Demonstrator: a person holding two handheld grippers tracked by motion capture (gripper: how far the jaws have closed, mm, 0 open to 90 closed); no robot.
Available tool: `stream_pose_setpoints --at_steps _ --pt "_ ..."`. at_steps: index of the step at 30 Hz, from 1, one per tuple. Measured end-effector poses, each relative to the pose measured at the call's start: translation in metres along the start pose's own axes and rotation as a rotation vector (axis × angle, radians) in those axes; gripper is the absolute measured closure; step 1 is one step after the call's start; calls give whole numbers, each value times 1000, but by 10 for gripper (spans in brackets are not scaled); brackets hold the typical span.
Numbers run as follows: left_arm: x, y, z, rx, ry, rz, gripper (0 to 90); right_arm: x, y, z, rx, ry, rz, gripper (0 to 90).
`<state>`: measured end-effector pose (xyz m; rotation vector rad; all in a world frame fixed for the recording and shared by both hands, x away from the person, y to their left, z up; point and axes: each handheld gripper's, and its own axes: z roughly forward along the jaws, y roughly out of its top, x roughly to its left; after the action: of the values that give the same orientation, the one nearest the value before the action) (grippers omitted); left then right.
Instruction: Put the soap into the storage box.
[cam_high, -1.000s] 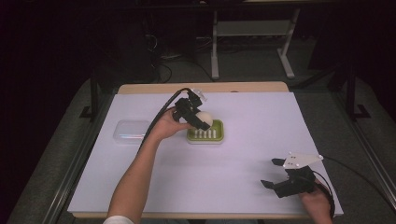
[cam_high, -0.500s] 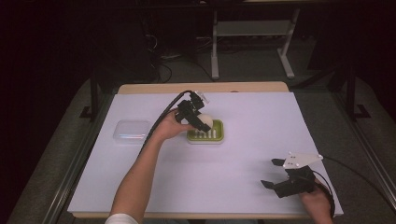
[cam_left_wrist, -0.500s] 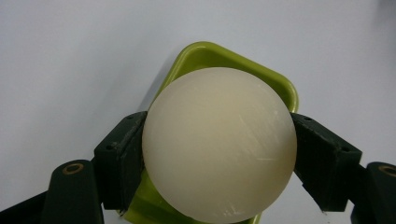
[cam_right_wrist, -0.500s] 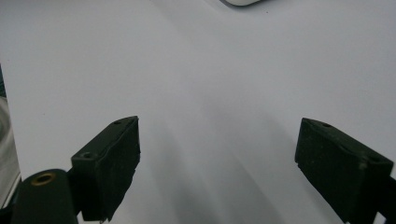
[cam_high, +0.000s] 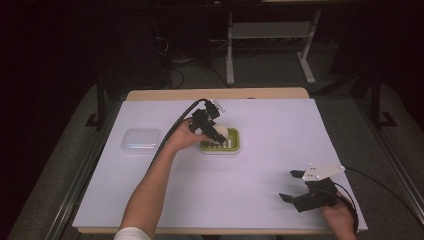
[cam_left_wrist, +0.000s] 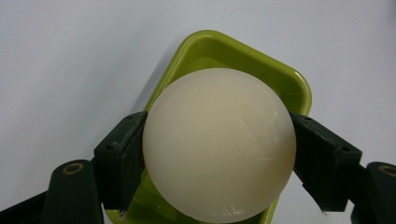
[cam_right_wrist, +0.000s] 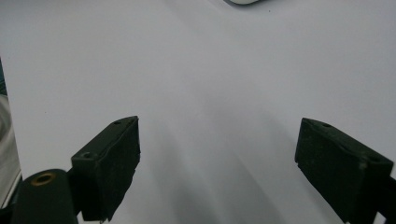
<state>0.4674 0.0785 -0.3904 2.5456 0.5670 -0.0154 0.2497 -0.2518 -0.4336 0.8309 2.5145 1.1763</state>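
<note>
**No readable text**

No words, labels, brand marks, numbers or signs can be read in any view. The cream ball (cam_left_wrist: 219, 145), the green tray (cam_left_wrist: 212, 49), the clear lidded box (cam_high: 140, 140) and the white table cover (cam_high: 280, 135) carry blank surfaces.

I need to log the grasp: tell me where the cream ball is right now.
In the left gripper view the cream ball sits clamped in the left gripper, over the green tray; in the high view, mid-table, right of the clear lidded box.
</note>
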Motion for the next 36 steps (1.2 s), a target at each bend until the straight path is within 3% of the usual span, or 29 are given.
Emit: stream_pose_setpoints --at_steps 22,29,33,36 --pt "1 -1 13 38 10 -4 246 0 1 2 0 10 -7 133" --pt "2 -1 13 35 12 1 244 0 1 2 6 7 -5 133" --pt "2 0 9 -1 -11 -13 249 -1 2 3 3 9 -12 134" --pt "0 0 5 1 6 2 258 -1 2 3 1 9 -14 133"
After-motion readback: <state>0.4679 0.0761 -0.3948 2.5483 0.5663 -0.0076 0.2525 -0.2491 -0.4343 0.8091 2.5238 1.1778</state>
